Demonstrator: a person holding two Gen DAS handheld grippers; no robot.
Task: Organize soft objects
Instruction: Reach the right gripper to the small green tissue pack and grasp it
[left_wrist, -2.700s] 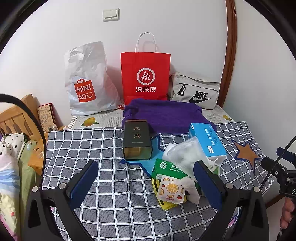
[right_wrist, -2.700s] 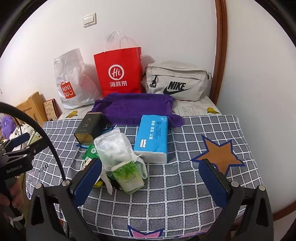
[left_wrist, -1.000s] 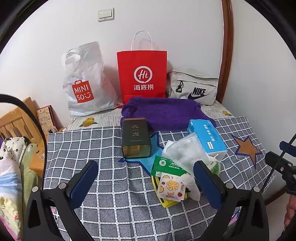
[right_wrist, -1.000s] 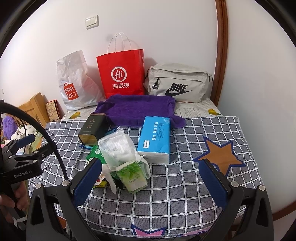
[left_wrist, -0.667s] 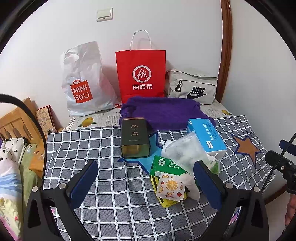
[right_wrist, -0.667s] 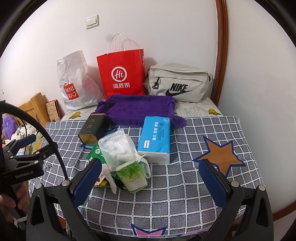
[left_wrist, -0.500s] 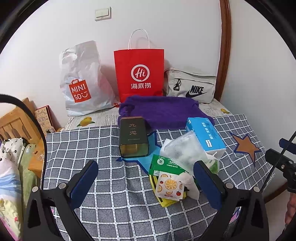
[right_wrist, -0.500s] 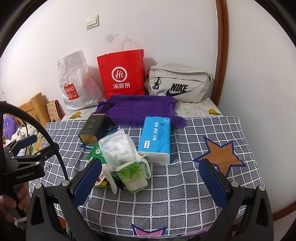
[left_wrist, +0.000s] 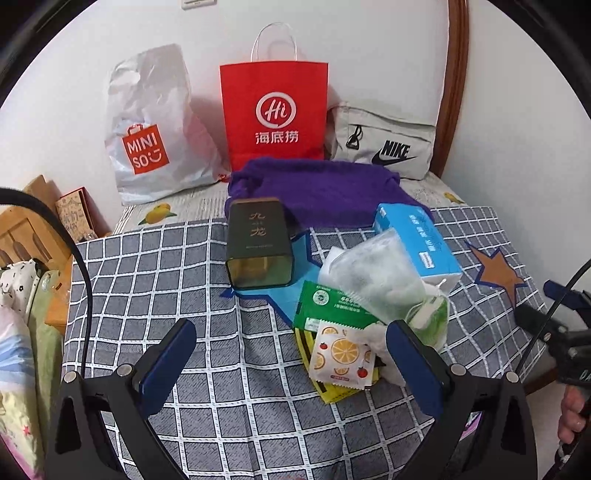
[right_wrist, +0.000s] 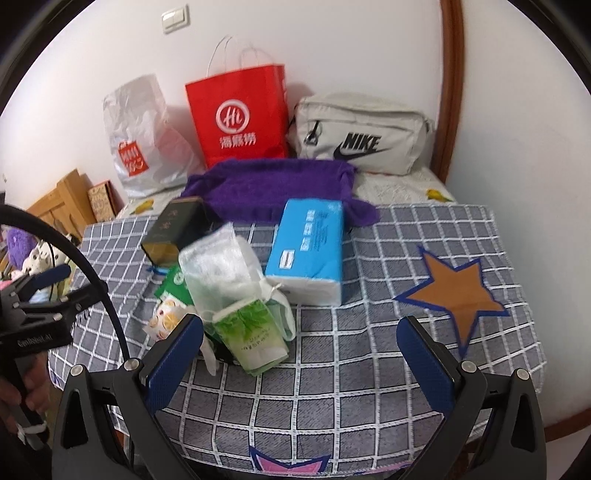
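Purple towel (left_wrist: 321, 188) at back of checked tabletop (left_wrist: 147, 273) | blue tissue pack (right_wrist: 306, 243) just before it | left gripper (left_wrist: 291, 354) wide, empty | right gripper (right_wrist: 301, 345) wide, empty

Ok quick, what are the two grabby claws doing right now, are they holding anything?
Left gripper: open, holding nothing, above the grey checked tablecloth.
Right gripper: open, holding nothing.
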